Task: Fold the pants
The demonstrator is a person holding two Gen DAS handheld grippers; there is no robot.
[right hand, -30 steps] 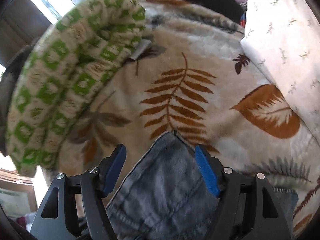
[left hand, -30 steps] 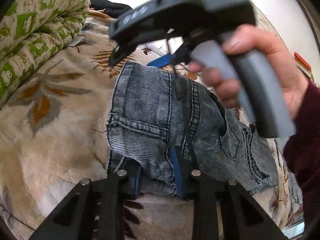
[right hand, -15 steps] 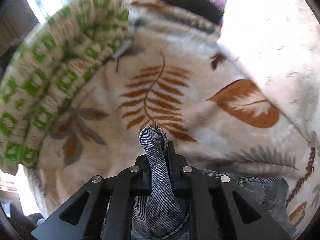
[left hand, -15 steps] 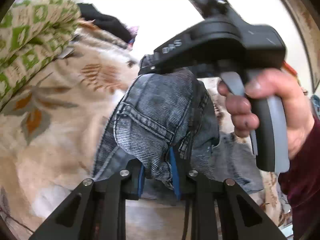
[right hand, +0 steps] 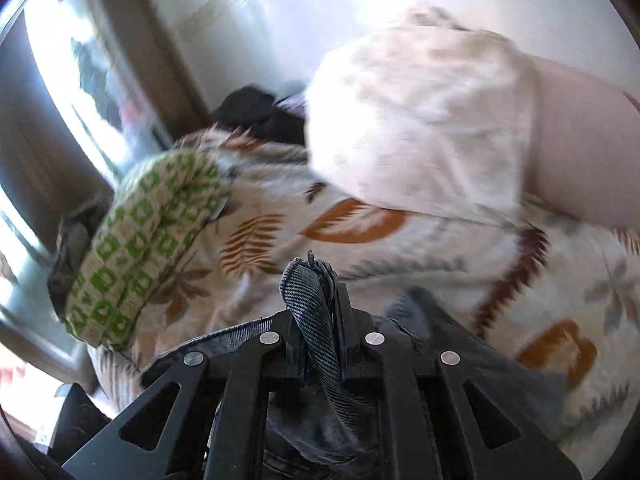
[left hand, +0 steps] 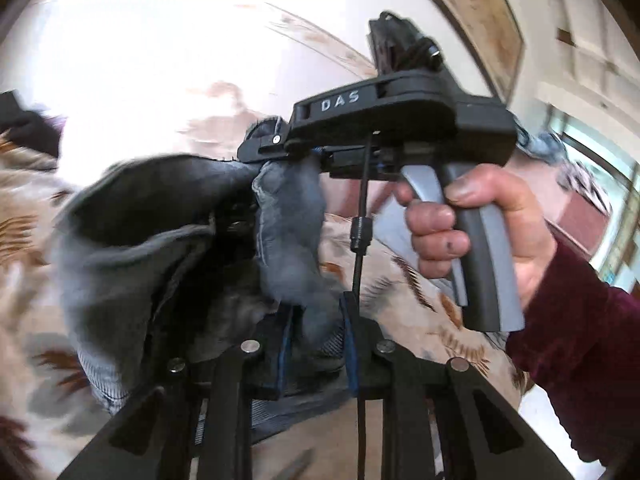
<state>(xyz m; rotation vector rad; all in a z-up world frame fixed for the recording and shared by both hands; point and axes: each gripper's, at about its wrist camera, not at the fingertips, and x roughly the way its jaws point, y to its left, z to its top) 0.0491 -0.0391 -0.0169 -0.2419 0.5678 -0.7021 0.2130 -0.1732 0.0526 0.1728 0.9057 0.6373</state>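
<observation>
Since a second ago you have hoisted both ends of the pants clear of the leaf-print blanket, where the denim was lying flat then, and your right tool has gone from straddling the hem with its blue pads apart to pinching it hard. At the left of the left wrist view, the bulk of the jeans now hangs as a dark, blurred sag just beyond your left gripper, whose blue-lined fingers are clamped on a thick bunch of denim with a narrow gap between them filled by cloth. Moving right, the fabric runs up and away to the right gripper, which sits farther off and higher, held by your right hand in a maroon sleeve; its jaws are shut tight on a thin twist of hem, as the right wrist view shows, where a rope of ribbed denim pokes out past the closed fingers of the right gripper. So the garment's long axis is strung between your two tools, near-left to far-right, slack in the middle. Whichever end you carry over, I judge the left hand has the heavier load and the right the freer end. Beyond, a green-patterned quilt roll lies to the left and a pale pillow to the right. Only one marking reads: "DAS" in pale letters on the right tool's black body.
</observation>
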